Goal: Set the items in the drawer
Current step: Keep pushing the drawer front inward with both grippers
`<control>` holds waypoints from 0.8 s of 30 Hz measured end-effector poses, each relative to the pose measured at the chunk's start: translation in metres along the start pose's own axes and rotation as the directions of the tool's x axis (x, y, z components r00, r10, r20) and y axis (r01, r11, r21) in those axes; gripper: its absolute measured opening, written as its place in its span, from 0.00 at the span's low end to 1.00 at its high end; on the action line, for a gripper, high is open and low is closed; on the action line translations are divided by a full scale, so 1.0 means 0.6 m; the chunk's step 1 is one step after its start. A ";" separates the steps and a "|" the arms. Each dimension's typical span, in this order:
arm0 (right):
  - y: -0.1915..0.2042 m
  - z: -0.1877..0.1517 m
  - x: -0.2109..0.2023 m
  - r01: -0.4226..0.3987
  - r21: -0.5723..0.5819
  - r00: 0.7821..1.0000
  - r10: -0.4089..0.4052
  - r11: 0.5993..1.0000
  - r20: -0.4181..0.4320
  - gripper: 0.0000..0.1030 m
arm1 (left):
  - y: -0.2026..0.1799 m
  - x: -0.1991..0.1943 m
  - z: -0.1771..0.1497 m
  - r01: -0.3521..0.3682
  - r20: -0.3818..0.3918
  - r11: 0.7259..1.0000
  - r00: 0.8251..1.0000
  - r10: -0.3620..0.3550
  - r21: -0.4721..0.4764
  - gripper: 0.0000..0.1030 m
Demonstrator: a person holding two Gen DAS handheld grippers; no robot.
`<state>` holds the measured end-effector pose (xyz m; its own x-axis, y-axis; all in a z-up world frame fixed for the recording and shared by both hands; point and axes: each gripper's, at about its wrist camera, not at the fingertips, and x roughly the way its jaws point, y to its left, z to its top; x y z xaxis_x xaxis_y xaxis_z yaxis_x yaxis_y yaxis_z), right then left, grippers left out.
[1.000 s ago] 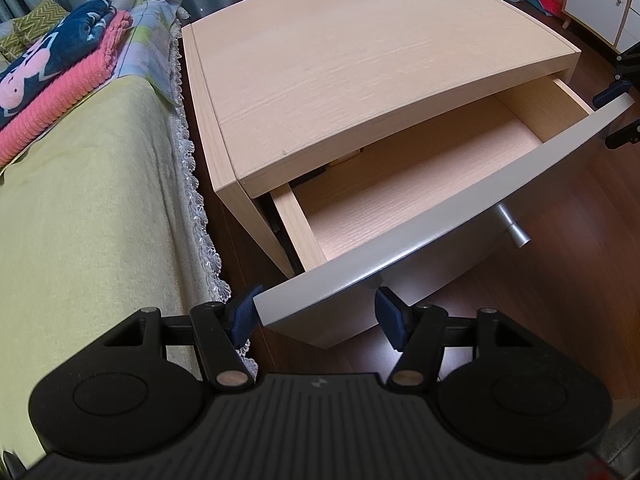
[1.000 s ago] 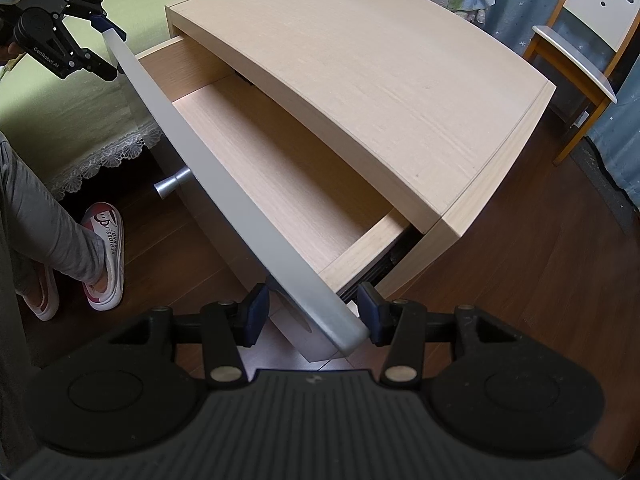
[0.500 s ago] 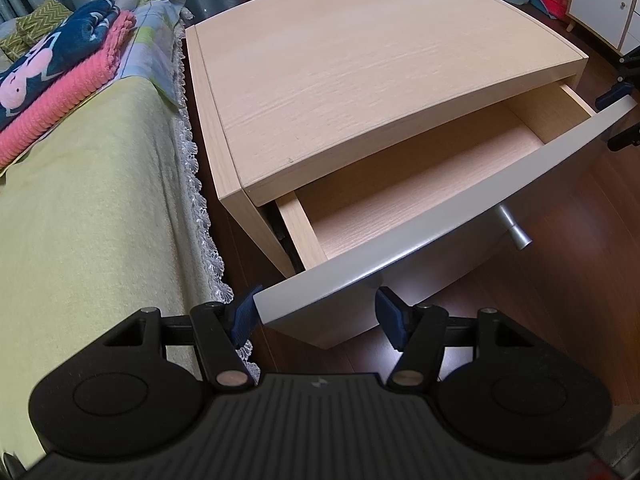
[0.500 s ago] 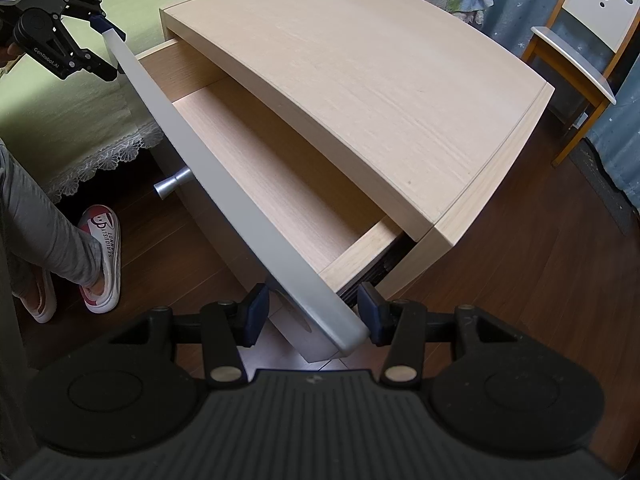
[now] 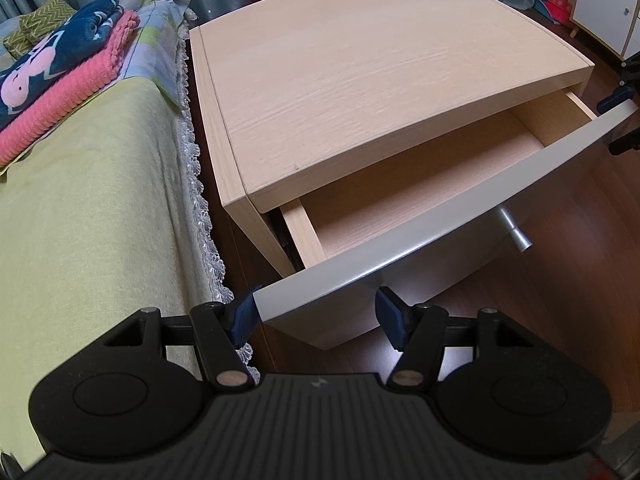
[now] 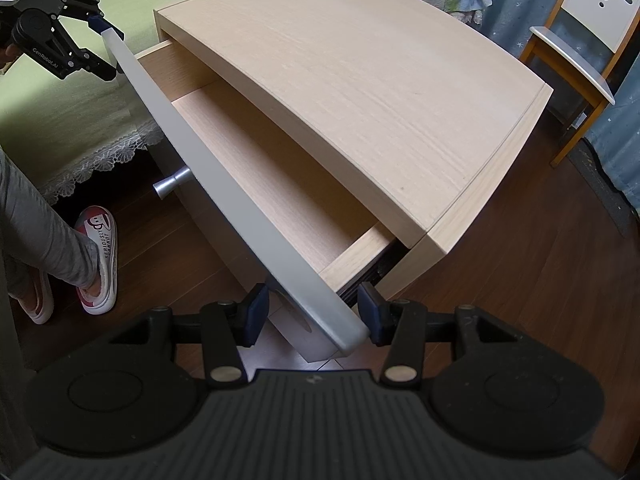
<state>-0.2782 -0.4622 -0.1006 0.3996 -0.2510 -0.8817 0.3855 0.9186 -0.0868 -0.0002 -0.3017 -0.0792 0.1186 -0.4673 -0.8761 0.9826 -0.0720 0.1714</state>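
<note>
Drawer (image 5: 420,200) back hidden under nightstand top (image 5: 380,68); left tongs (image 5: 316,314) and right tongs (image 6: 314,312) gape around its front corners.

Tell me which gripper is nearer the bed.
Left. The left gripper straddles the drawer front at its end beside the bed; the right gripper straddles its far end.

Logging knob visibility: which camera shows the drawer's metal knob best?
The right wrist view: the knob shows side-on against dark floor. The left wrist view shows it too, half tucked under the drawer front.
</note>
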 end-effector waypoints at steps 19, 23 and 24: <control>-0.007 0.007 0.006 0.004 -0.002 1.000 -0.004 1.000 -0.001 0.43 | 0.005 0.005 0.007 -0.005 0.006 1.000 1.000 0.005 -0.016 0.61; -0.007 0.008 0.006 0.005 -0.002 1.000 -0.005 1.000 -0.002 0.43 | 0.004 0.004 0.006 -0.006 0.008 1.000 1.000 0.006 -0.020 0.61; -0.007 0.009 0.007 0.005 -0.002 1.000 -0.005 1.000 -0.002 0.43 | 0.004 0.004 0.006 -0.006 0.008 1.000 1.000 0.006 -0.021 0.61</control>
<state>-0.2740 -0.4688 -0.1013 0.3964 -0.2550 -0.8820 0.3856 0.9181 -0.0921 0.0017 -0.3059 -0.0791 0.1235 -0.4749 -0.8713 0.9846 -0.0510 0.1674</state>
